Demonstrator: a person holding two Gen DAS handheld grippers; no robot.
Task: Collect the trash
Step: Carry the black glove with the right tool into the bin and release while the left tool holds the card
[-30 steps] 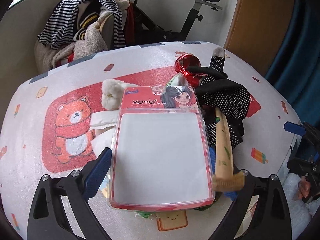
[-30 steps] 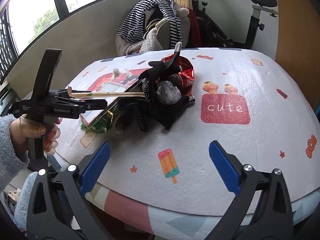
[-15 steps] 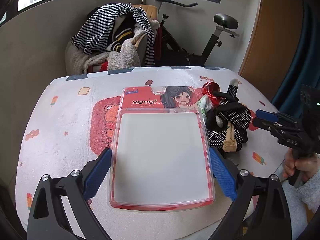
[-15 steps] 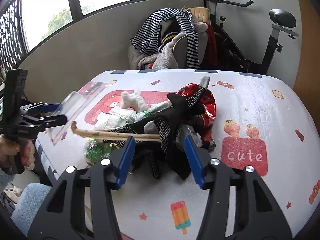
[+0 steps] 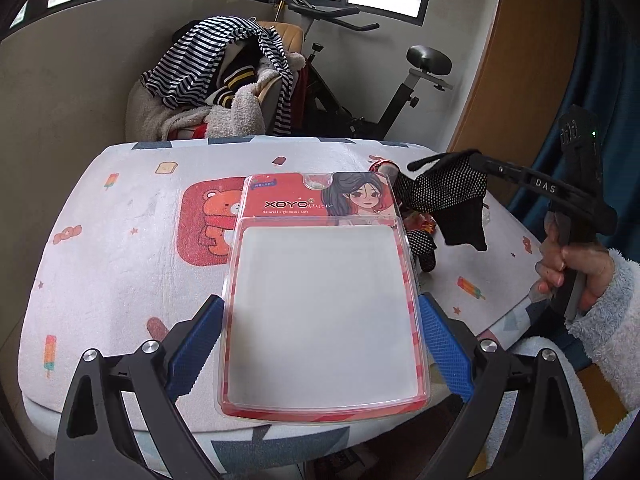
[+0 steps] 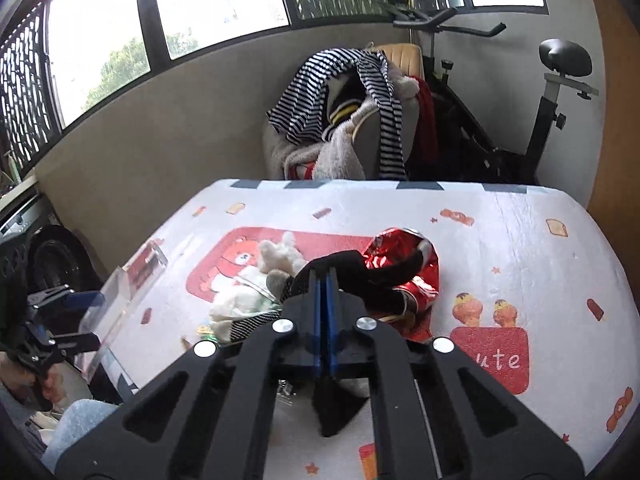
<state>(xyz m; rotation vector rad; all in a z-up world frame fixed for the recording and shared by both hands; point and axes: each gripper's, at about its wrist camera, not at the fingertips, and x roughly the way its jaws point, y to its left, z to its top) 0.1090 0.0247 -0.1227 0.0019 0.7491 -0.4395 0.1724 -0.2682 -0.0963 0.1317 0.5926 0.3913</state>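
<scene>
- My right claw has just snapped closed, blue pads nearly together, and there's black fabric pinched between them: a black dotted glove hangs from its tips, clear of the table.
- From my left camera I can see that glove dangling off the right claw's fingers, with the hand in a fluffy pale sleeve gripping the handle.
- My left claw is clamped across a blister pack, one blue pad on each side edge; red card, clear bubble, a cartoon girl printed on top, held flat above the near edge of the table.
- In the right view the same pack shows at far left, tilted, out past the table's edge.
- Under and just behind the right claw sits the rest of the litter: a crumpled red foil wrapper, white fluffy stuff and tissue, a bit of green wrapper, more dotted black fabric.
- All of it lies on the table, covered in a white cloth with a red bear print and a red "cute" patch.
- Beyond: a chair piled with striped clothes and an exercise bike by the wall.
</scene>
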